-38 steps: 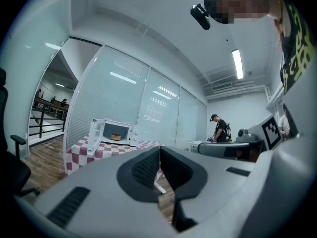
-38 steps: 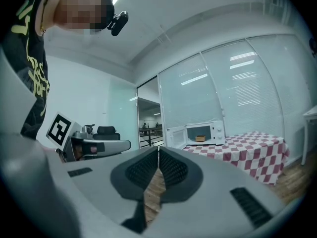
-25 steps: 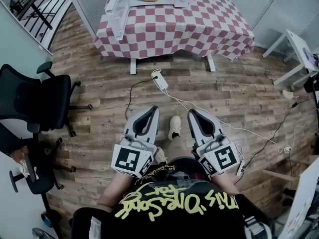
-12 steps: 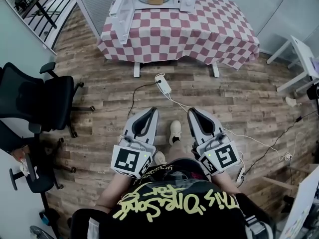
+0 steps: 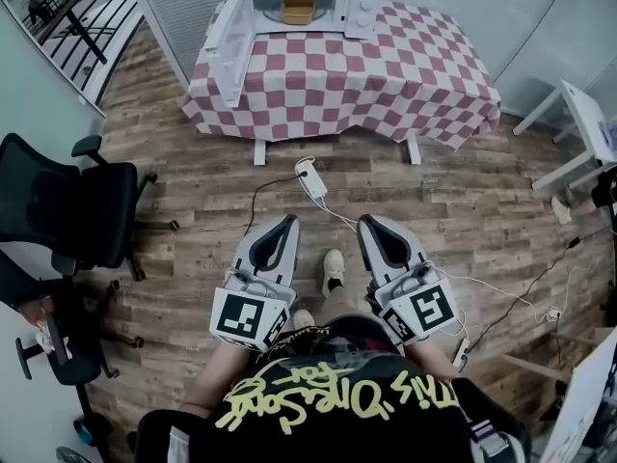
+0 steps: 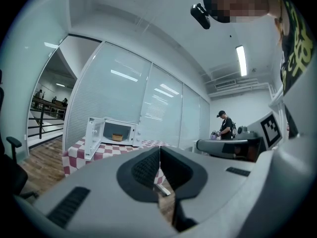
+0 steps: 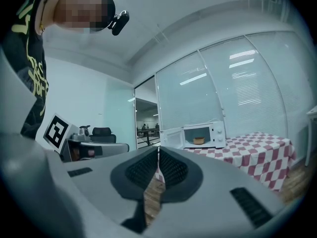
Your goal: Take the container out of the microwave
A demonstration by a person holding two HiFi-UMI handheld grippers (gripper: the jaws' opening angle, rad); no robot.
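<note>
A white microwave (image 5: 307, 3) stands on a table with a red-and-white checked cloth (image 5: 386, 61), its door (image 5: 224, 41) swung open to the left. Inside sits a small tan container (image 5: 297, 10), also seen as the container (image 6: 117, 137) in the left gripper view and the container (image 7: 199, 141) in the right gripper view. My left gripper (image 5: 288, 222) and right gripper (image 5: 367, 222) are held level close to my body, well short of the table. Both are shut with nothing between the jaws.
A black office chair (image 5: 67, 205) stands at the left. A white power strip (image 5: 310, 177) and cables (image 5: 482, 258) lie on the wood floor between me and the table. A white table (image 5: 578, 114) is at the right. A person (image 6: 225, 126) stands far off.
The table and microwave have come closer and lower in the head view; more of the microwave's inside shows. Both grippers stay shut, side by side.
</note>
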